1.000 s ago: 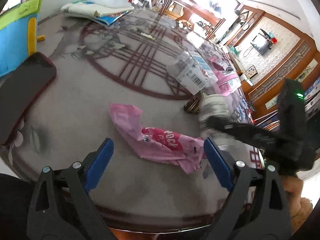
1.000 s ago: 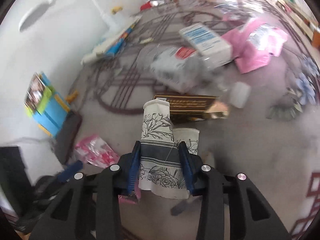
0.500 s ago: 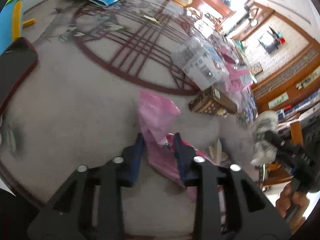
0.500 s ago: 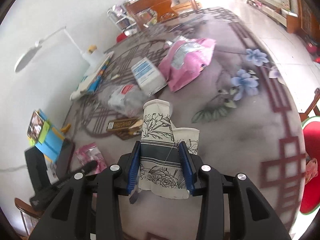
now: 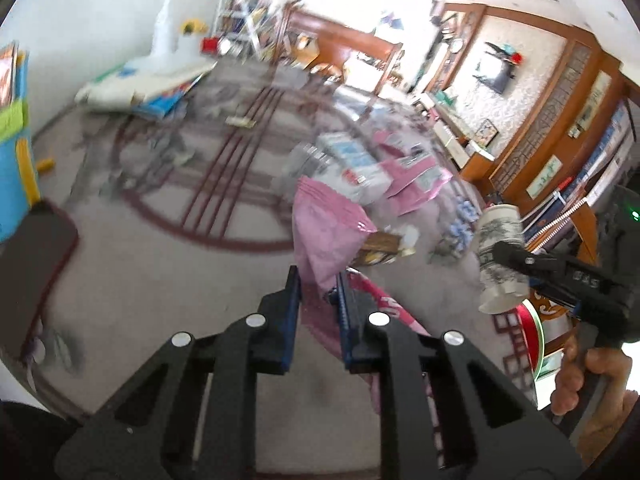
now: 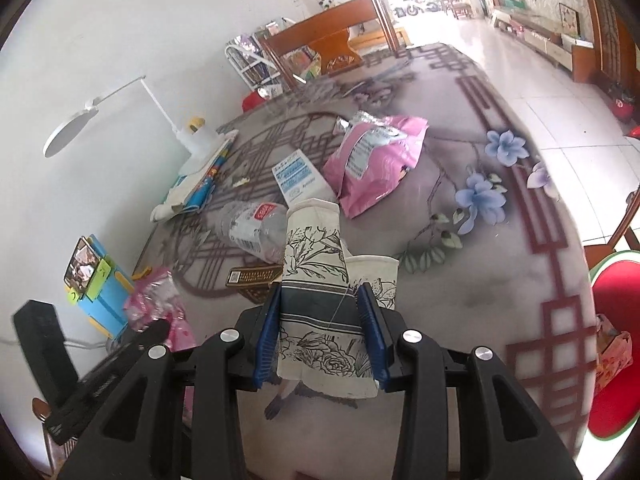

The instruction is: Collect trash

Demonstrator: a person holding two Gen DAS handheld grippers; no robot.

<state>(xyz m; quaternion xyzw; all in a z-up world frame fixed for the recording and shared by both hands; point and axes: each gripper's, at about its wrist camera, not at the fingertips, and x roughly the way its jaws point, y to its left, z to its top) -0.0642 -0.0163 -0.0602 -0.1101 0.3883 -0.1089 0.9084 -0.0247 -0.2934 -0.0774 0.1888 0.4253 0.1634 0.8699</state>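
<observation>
Clamped in my left gripper, a pink snack wrapper is lifting clear of the patterned table, while my right gripper is squeezing stacked paper cups. Both loads are looking light and crushable: the film is slippery, best pinched at a bunched fold; the cups are asking for a mid-wall hold. More litter, including a plastic bottle, is waiting behind.

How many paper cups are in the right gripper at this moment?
2. The flattened floral paper cup sits between the blue pads of the right gripper; a second paper cup is tucked behind it on the right, mostly hidden. More could be nested unseen.
</observation>
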